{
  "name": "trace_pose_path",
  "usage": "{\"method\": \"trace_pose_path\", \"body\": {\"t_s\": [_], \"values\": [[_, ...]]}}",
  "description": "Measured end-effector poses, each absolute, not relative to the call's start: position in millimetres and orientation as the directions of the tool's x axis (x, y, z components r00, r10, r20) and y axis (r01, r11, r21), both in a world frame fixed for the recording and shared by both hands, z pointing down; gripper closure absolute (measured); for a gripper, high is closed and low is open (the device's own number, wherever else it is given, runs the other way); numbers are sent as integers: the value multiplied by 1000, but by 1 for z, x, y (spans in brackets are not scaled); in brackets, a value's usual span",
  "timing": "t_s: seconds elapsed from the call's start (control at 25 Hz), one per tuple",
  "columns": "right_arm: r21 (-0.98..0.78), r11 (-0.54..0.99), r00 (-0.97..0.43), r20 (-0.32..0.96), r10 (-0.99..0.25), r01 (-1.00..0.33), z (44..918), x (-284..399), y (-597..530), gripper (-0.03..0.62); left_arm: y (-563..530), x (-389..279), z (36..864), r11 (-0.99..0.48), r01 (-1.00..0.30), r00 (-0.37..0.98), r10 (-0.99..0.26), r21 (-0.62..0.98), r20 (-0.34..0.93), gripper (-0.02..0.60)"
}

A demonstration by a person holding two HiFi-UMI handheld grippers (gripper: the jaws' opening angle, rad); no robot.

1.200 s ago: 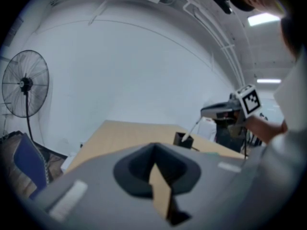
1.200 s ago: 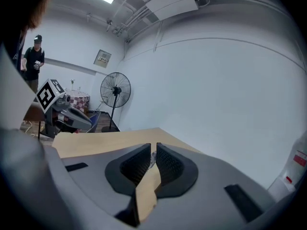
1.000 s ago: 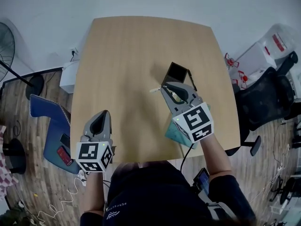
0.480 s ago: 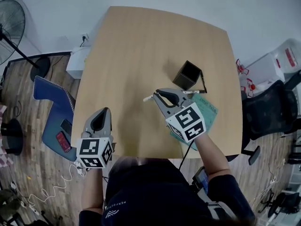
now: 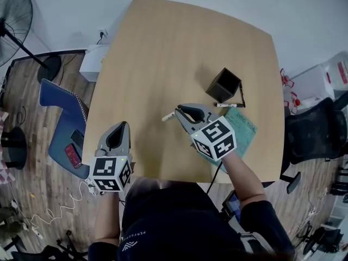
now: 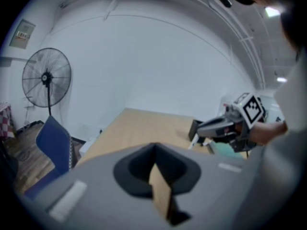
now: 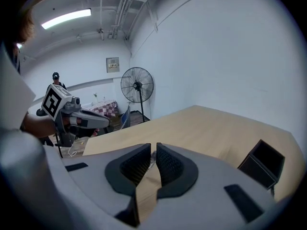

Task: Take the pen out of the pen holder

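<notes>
The black square pen holder (image 5: 224, 84) stands upright on the right half of the wooden table (image 5: 163, 48); it also shows in the right gripper view (image 7: 263, 163). My right gripper (image 5: 179, 112) hovers low over the table in front and to the left of the holder, shut on a white pen (image 5: 168, 116) whose end sticks out leftwards past the fingertips. In its own view the pads (image 7: 136, 164) stand almost together with a thin pale sliver between them. My left gripper (image 5: 120, 129) is over the front left of the table, shut and holding nothing.
A second white-and-black pen (image 5: 225, 105) and a dark pen (image 5: 241, 94) lie beside the holder. A green notebook (image 5: 243, 128) lies by the right front edge. Off the table are a blue chair (image 5: 62, 129), a floor fan (image 5: 15, 15) and a black office chair (image 5: 312, 137).
My right gripper has come down and away from the holder, towards the left and the near side, carrying the white pen. The left gripper has barely shifted.
</notes>
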State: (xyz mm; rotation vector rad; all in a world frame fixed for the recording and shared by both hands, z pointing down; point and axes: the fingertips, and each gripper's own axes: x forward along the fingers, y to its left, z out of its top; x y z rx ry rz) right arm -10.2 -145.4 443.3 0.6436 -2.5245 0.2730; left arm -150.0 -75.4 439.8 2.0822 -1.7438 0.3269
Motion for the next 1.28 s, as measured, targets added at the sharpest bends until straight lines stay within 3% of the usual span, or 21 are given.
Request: {"method": "trace_pose_path", "body": {"t_s": [1.28], "values": [[-48,870,-757,518,-399,-491,433,-12,-149,565,-80,-153,432,-133,-979,185,-896,155,404,577]]}}
